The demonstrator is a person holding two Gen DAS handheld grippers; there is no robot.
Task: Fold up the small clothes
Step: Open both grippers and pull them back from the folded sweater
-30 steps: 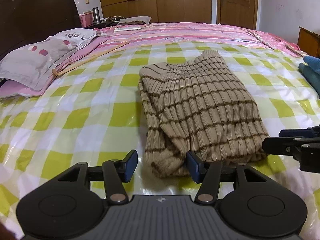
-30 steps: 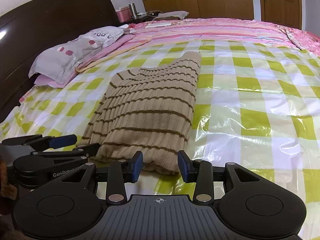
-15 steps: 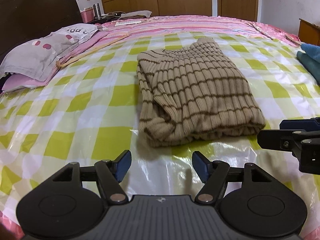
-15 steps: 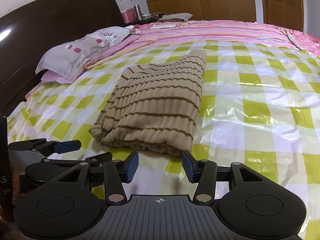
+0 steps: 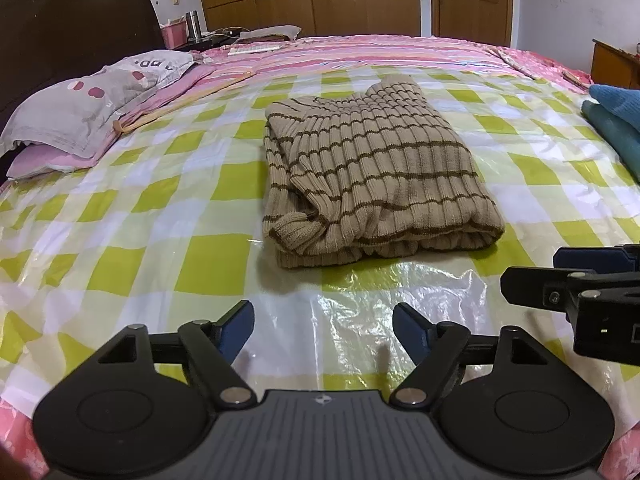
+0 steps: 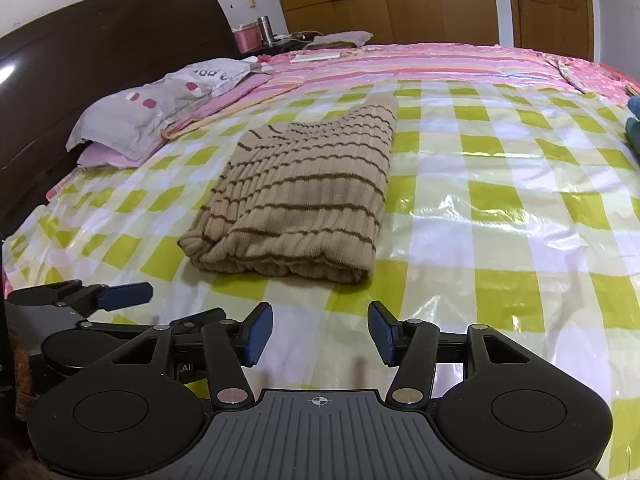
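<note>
A beige knitted sweater with thin brown stripes lies folded into a rectangle on the green-and-white checked plastic sheet that covers the bed. My left gripper hangs over the sheet a short way in front of the sweater's near edge; its jaws are opening and nothing is between them. My right gripper is likewise in front of the sweater, jaws opening and empty. Each gripper shows at the side of the other's view, the right one and the left one.
A grey pillow with red spots lies on pink bedding by the dark headboard at left. Folded blue and teal cloth sits at the bed's right edge. Wooden wardrobes and a door stand behind the bed.
Both grippers have let go of the sweater's near edge, opened wider and drawn back from it. The sweater now lies flat and free on the sheet.
</note>
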